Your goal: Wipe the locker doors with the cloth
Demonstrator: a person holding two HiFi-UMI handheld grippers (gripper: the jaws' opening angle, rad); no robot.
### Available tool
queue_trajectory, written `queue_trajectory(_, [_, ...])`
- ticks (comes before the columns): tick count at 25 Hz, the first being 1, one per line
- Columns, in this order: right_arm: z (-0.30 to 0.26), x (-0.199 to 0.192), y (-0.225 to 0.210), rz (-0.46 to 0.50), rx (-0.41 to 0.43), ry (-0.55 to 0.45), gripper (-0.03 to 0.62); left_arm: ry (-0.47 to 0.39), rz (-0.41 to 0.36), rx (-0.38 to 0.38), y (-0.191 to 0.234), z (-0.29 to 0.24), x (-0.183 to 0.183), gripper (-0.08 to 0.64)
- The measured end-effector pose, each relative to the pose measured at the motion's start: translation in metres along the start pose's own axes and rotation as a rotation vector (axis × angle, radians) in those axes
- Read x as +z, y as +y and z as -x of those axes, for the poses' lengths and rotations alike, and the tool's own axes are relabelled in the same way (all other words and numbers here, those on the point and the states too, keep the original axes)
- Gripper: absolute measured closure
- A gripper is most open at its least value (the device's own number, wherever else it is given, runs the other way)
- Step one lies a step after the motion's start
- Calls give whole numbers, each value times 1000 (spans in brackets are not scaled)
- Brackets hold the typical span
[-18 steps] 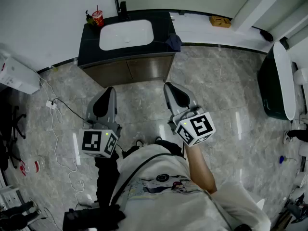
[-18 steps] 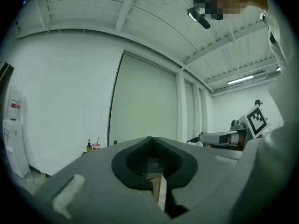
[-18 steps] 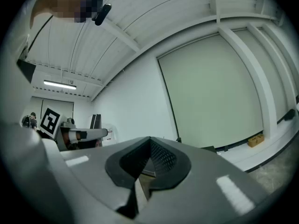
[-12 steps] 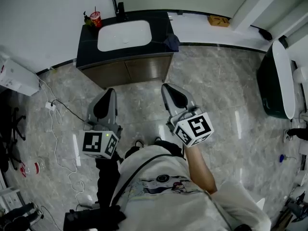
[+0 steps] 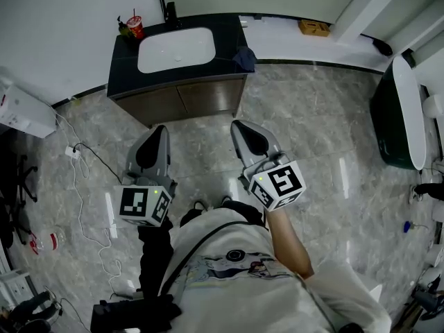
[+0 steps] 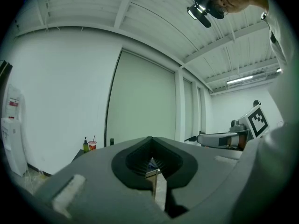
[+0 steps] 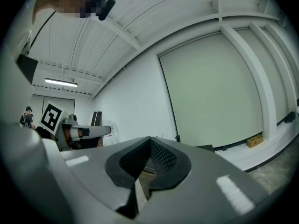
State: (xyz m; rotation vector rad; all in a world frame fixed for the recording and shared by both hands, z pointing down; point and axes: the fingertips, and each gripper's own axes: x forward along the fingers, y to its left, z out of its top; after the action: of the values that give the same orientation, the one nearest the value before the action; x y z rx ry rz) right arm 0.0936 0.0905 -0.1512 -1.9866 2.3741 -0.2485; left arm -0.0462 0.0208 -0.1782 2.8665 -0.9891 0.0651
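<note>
Head view looks steeply down on a grey marble floor [image 5: 312,130], where the person holds both tools out in front of a white shirt [image 5: 229,269]. The left tool [image 5: 158,130] and the right tool [image 5: 241,126] point toward a dark desk [image 5: 125,75] with a white basin [image 5: 175,49] set into it.

Left gripper view shows that tool's jaws brought together with only a thin slit between them and nothing in it. Right gripper view shows the same for the right tool: jaws closed against each other, holding nothing.

A dark blue cloth [image 5: 244,59] lies crumpled at the desk's right edge, near the basin and well apart from both tools. Below the desk top are two brown cabinet doors [image 5: 201,100], both closed, facing the tools with bare floor between.

At the desk's far left corner stand a red cup [image 5: 135,26] with a straw and a small green bottle [image 5: 124,28], just beside each other. A white cable [image 5: 78,186] trails over the floor to the left.
</note>
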Motion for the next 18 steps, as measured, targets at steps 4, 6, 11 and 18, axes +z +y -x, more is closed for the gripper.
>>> queue_trajectory(4, [8, -3, -8, -15, 7, -8, 588, 18, -1, -2, -9, -7, -6, 561])
queue_trajectory(6, [14, -6, -15, -28, 8, -11, 588, 28, 1, -3, -15, -12, -9, 561])
queue_trajectory(11, [25, -12, -35, -51, 4, -8, 588, 65, 12, -26, -39, -30, -22, 563])
queue_trajectory(18, [36, -30, -70, -95, -28, 22, 588, 112, 23, -42, -59, -48, -48, 561])
